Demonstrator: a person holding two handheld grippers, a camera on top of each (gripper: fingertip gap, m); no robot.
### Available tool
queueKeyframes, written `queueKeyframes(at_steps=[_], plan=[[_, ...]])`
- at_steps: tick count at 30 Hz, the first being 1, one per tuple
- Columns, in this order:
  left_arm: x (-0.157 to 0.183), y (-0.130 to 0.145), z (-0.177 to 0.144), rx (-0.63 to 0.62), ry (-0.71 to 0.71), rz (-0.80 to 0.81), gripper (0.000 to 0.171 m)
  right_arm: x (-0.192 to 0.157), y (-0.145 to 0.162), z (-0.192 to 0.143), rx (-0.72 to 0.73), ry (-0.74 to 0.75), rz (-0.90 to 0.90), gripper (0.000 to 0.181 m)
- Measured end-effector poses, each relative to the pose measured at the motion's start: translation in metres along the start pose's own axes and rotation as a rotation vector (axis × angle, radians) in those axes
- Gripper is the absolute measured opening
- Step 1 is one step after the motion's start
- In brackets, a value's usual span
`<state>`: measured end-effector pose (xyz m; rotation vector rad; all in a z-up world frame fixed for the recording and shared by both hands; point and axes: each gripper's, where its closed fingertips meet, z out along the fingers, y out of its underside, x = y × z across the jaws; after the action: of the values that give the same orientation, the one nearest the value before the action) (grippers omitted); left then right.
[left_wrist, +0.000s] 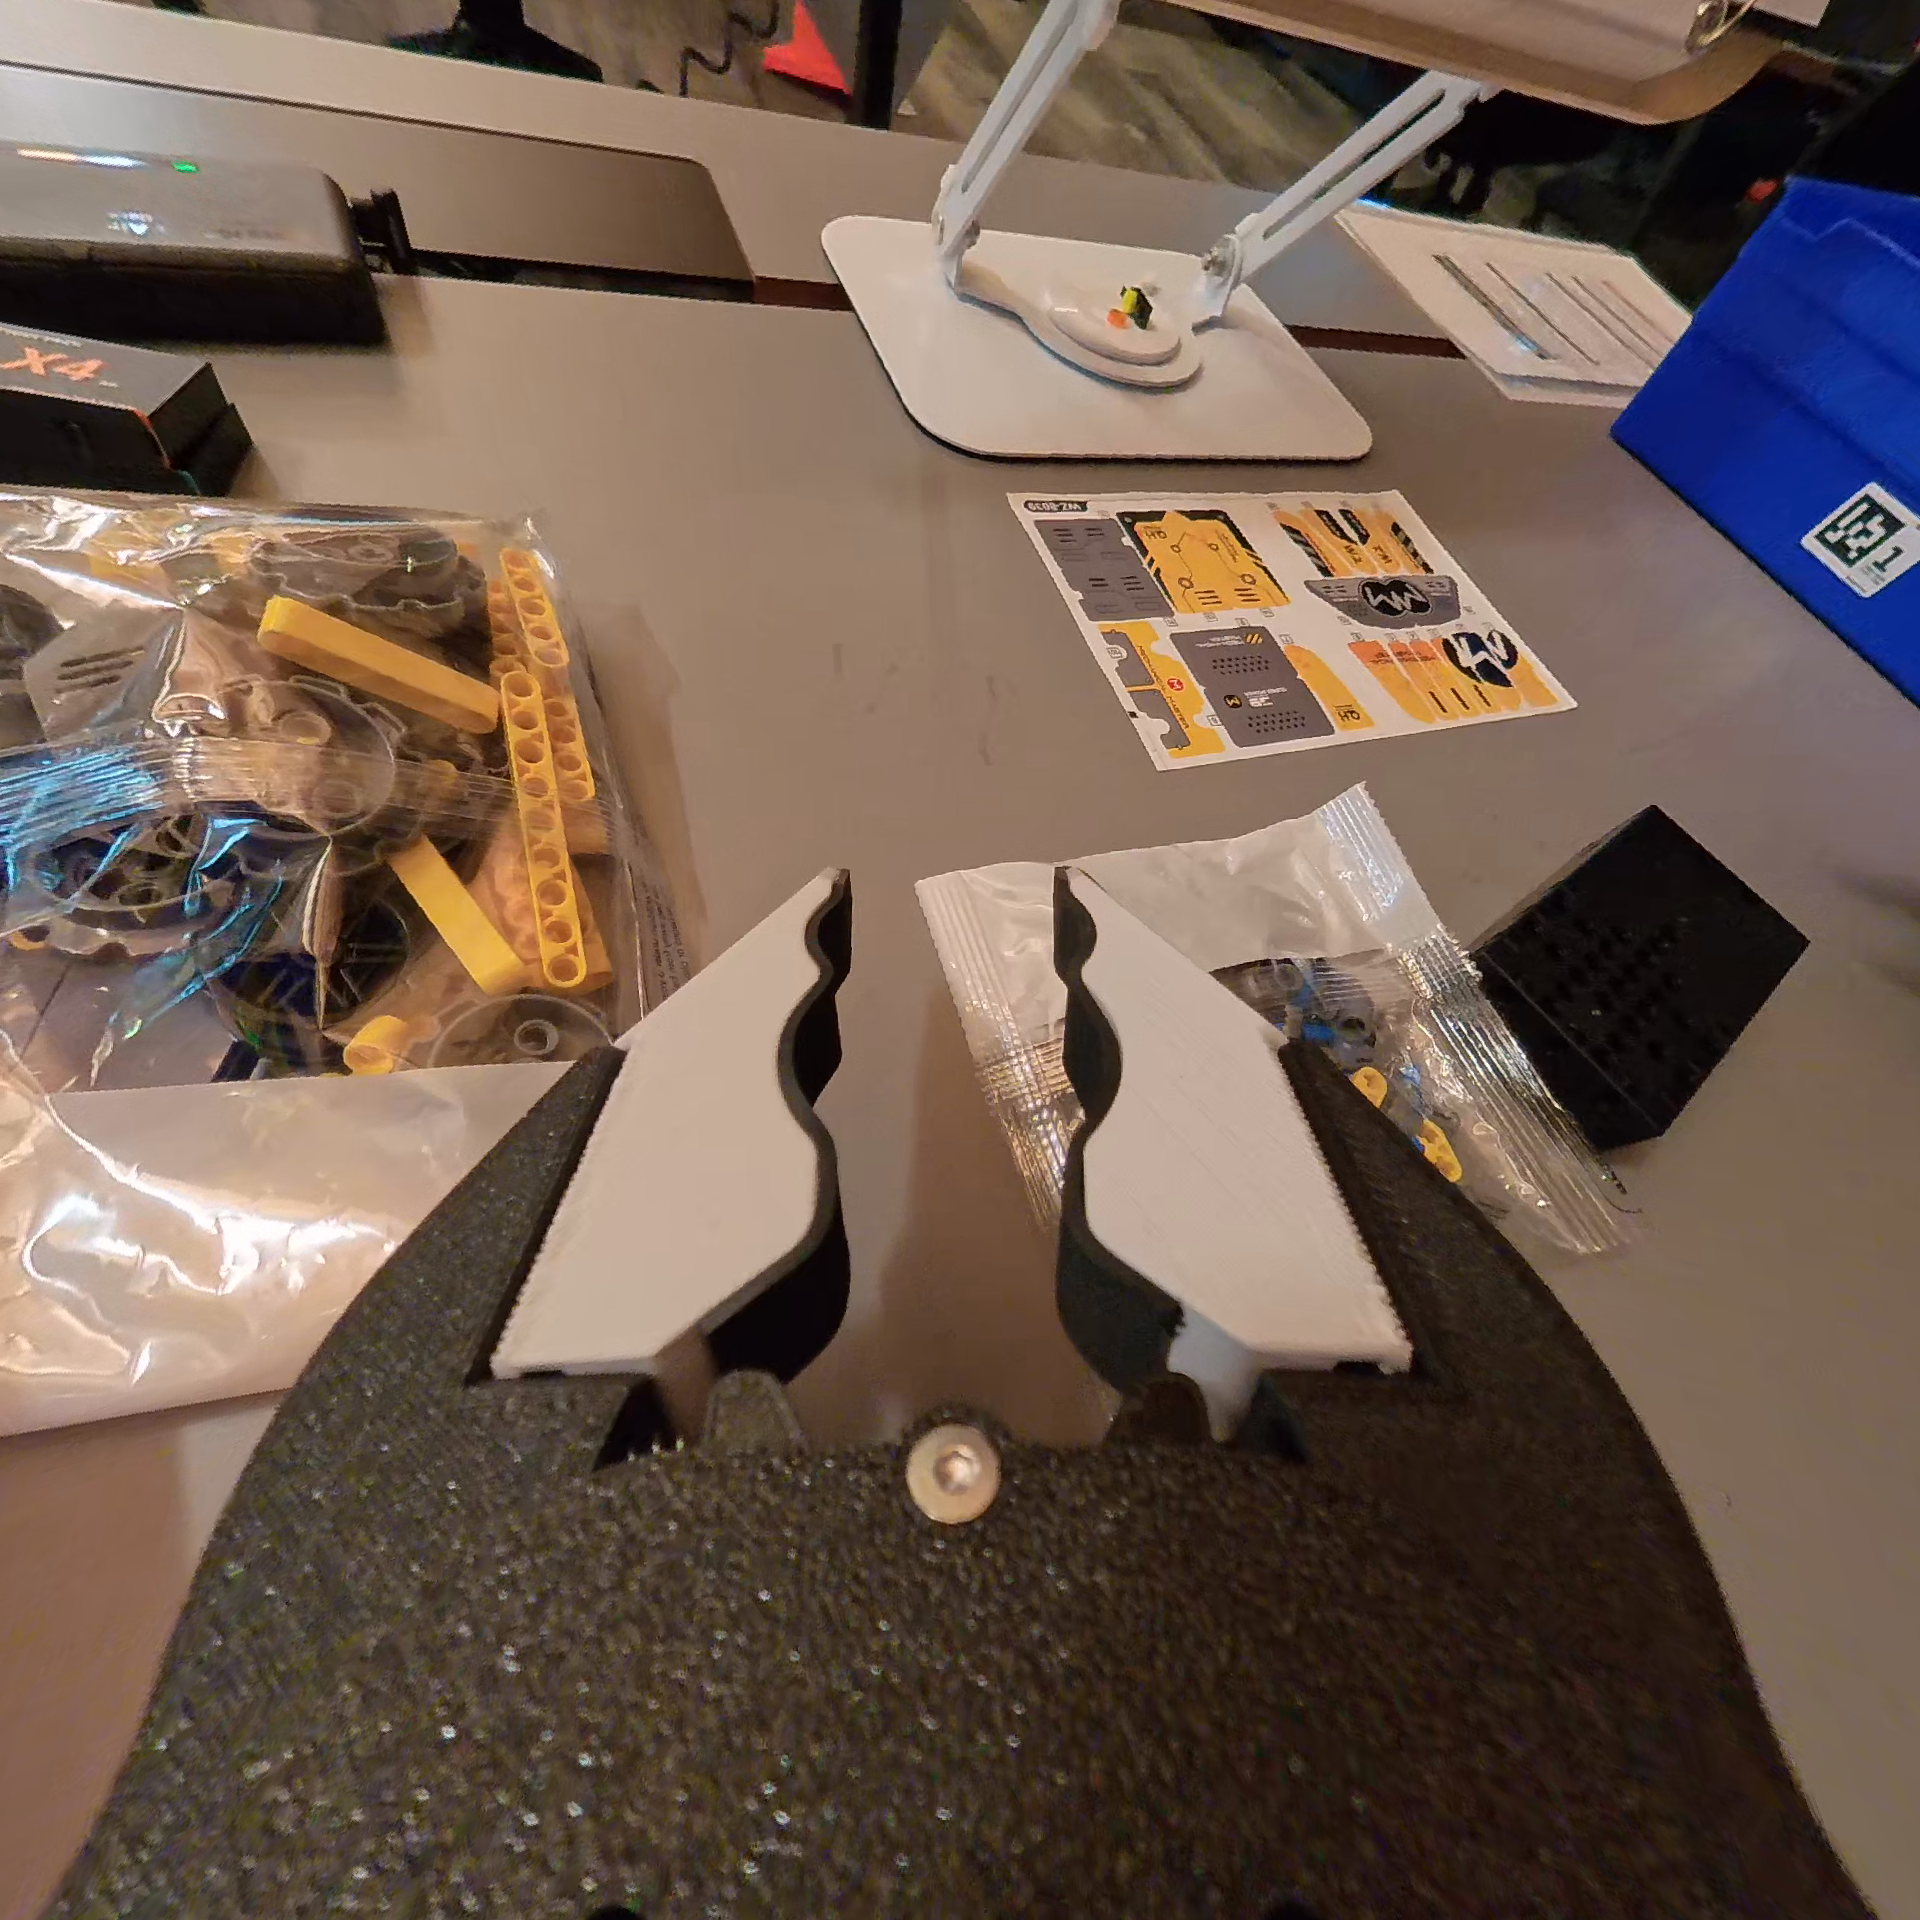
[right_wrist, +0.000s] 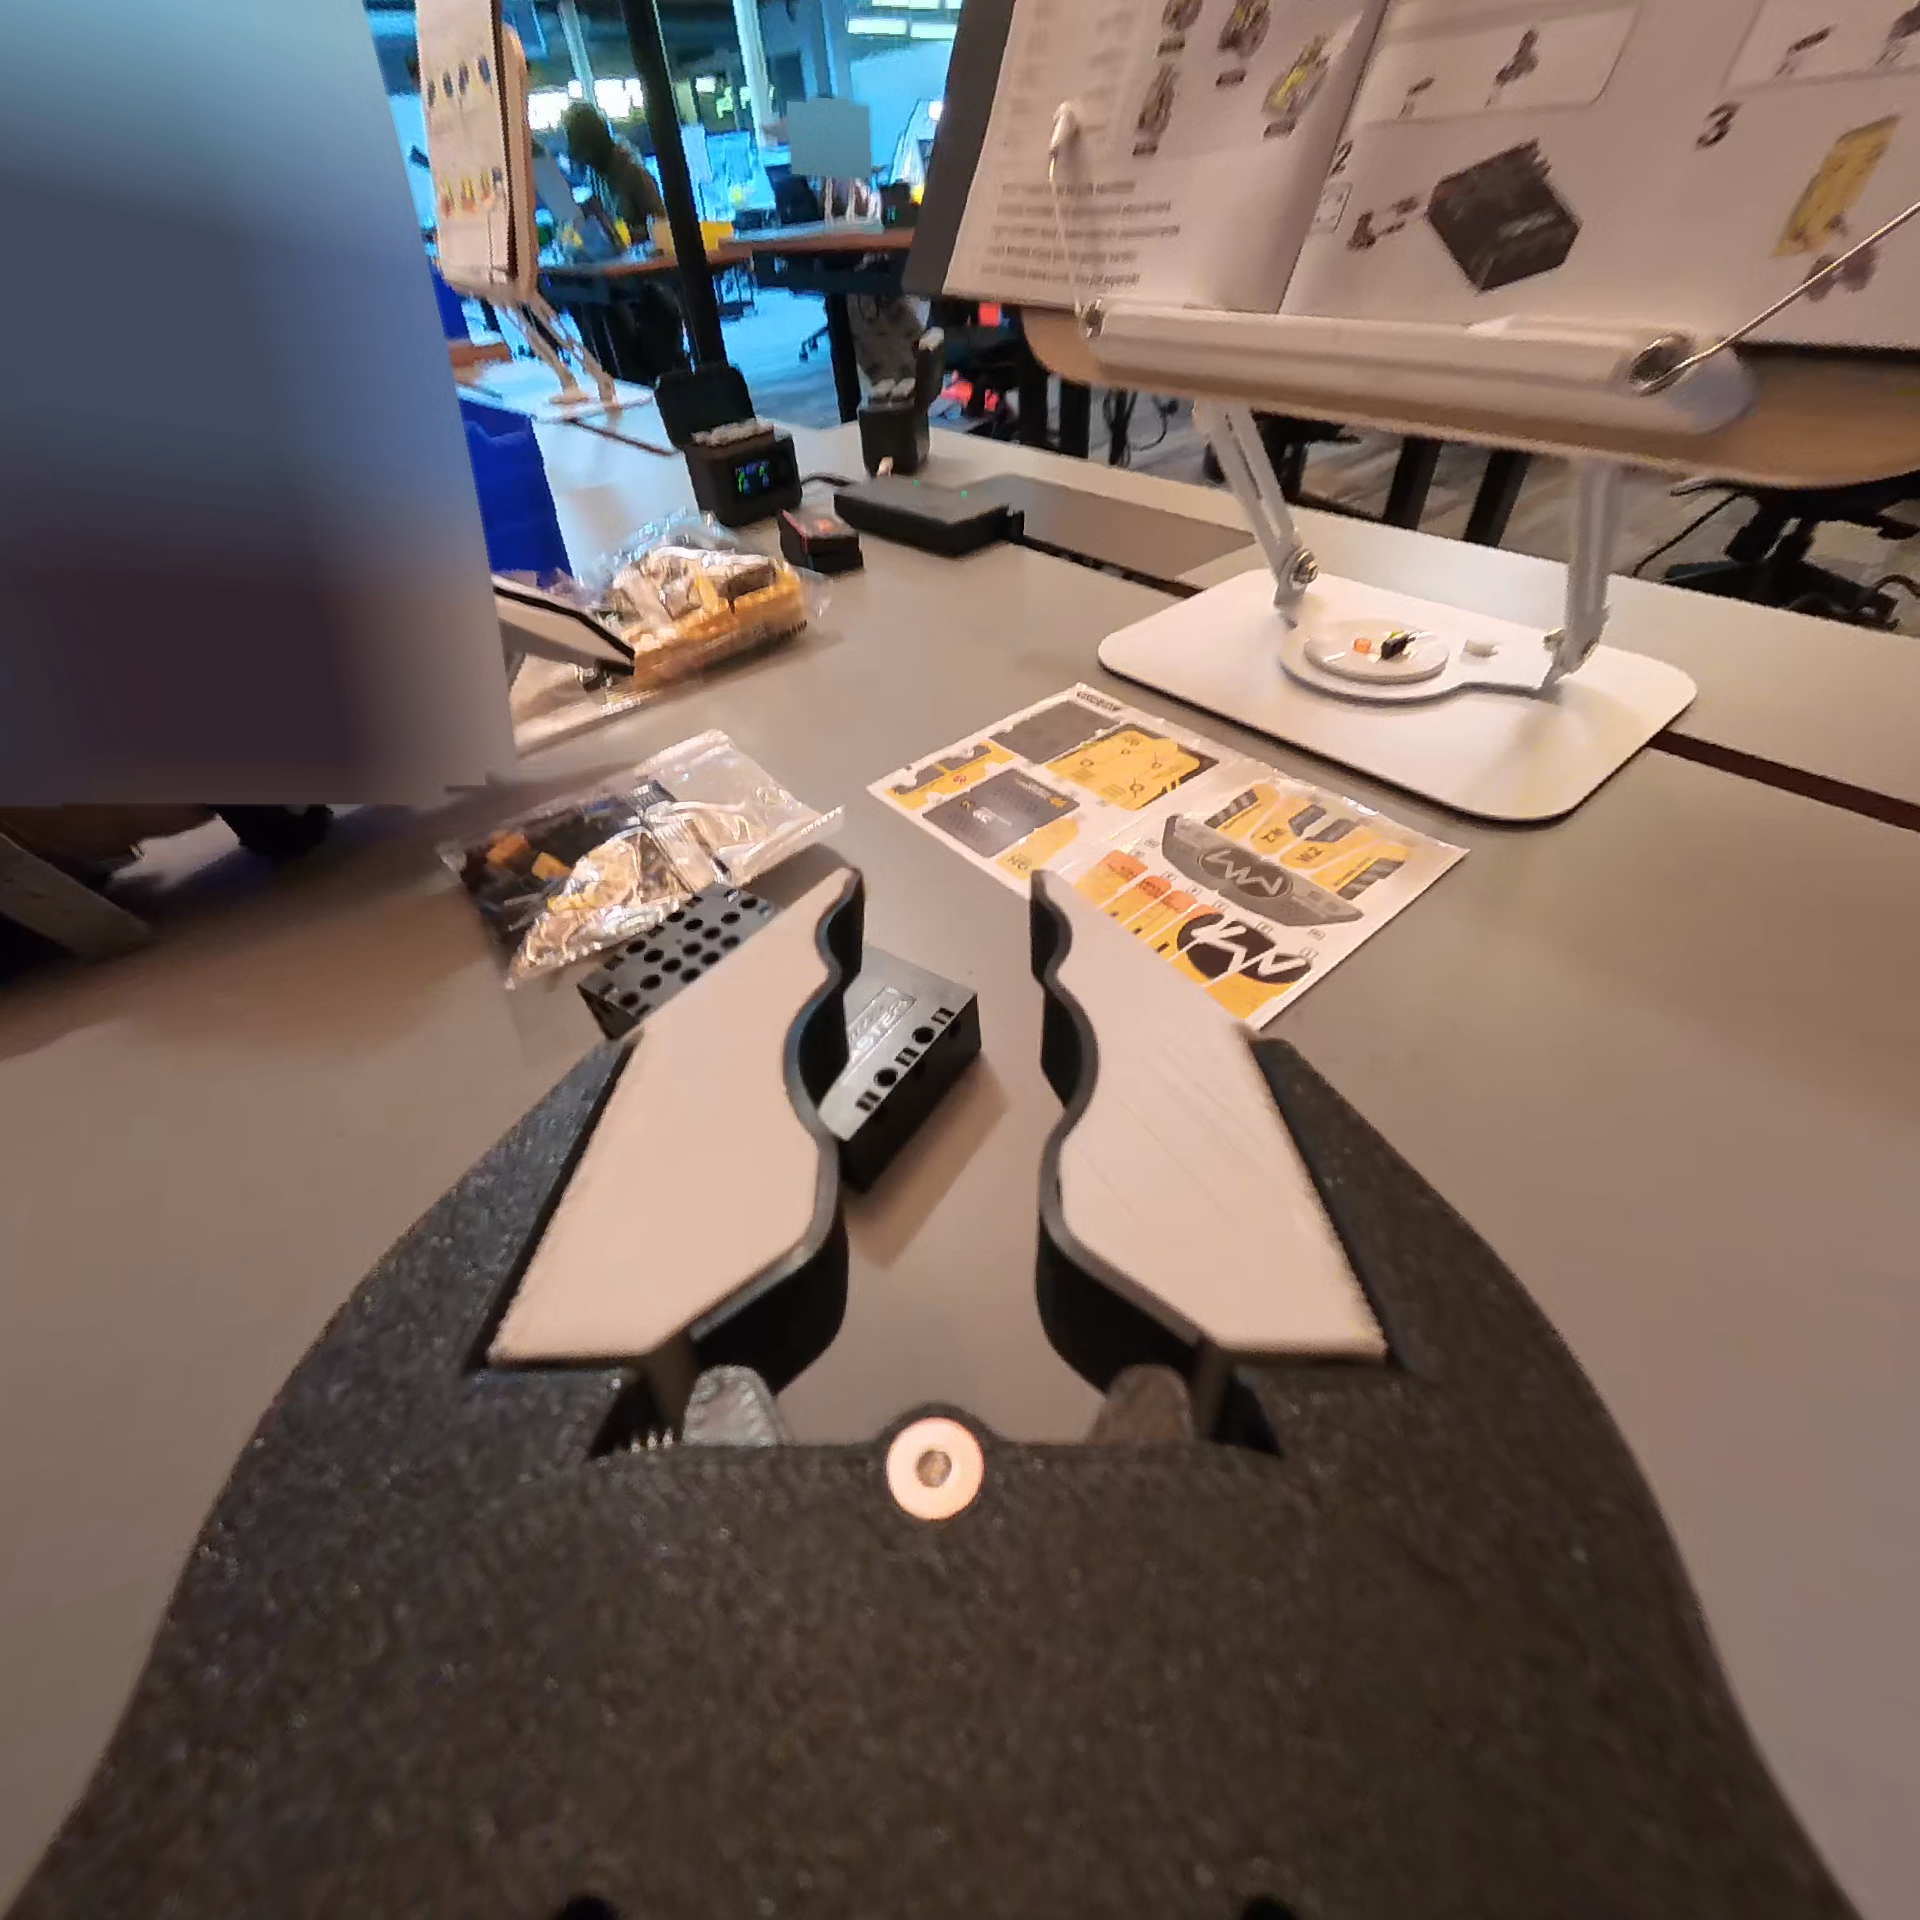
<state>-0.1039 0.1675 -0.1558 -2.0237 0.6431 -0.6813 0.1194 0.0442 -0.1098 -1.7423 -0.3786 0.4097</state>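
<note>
My left gripper (left_wrist: 951, 883) is open and empty above the grey table (left_wrist: 831, 582). Its right fingertip (left_wrist: 1070, 904) hangs over a small clear bag of blue and yellow parts (left_wrist: 1351, 997). A black perforated block (left_wrist: 1636, 977) lies just right of that bag. A large clear bag of yellow and black beams (left_wrist: 312, 790) lies to the left. My right gripper (right_wrist: 945, 894) is open and empty, with a black block (right_wrist: 904, 1049) on the table between its fingers, close to the left finger. The small bag (right_wrist: 623, 842) lies ahead left. A sticker sheet (right_wrist: 1164, 842) lies ahead right.
A white book stand (right_wrist: 1403, 686) holding an open instruction booklet (right_wrist: 1455, 156) stands at the back. A blue bin (left_wrist: 1808, 416) sits at the right. Black boxes (left_wrist: 166, 249) line the back left. The sticker sheet also shows in the left wrist view (left_wrist: 1288, 623). One gripper's finger ends stand about 25 centimetres off the other's.
</note>
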Motion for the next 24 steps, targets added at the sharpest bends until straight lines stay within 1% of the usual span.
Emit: queueKeyframes(at_steps=[8,11,15,19,21,24], plan=[[0.003,-0.001,-0.001,0.008,0.004,0.02,0.038,0.013,-0.016,-0.012,0.083,0.023,0.081,0.032],[0.004,0.0,0.0,0.002,0.003,0.029,0.038,0.018,-0.014,-0.013,0.076,0.034,0.093,0.032],[0.005,0.003,0.002,-0.022,-0.004,0.049,0.038,0.024,-0.007,-0.011,0.048,0.061,0.056,0.032],[0.007,0.003,0.002,-0.017,-0.01,0.072,0.038,0.05,0.003,-0.018,-0.009,0.186,-0.034,0.032],[0.007,0.003,0.002,-0.018,-0.008,0.073,0.038,0.065,0.003,-0.026,0.001,0.236,-0.022,0.032],[0.008,0.002,0.001,-0.014,0.001,0.071,0.038,0.086,0.005,-0.038,0.026,0.294,0.043,0.032]])
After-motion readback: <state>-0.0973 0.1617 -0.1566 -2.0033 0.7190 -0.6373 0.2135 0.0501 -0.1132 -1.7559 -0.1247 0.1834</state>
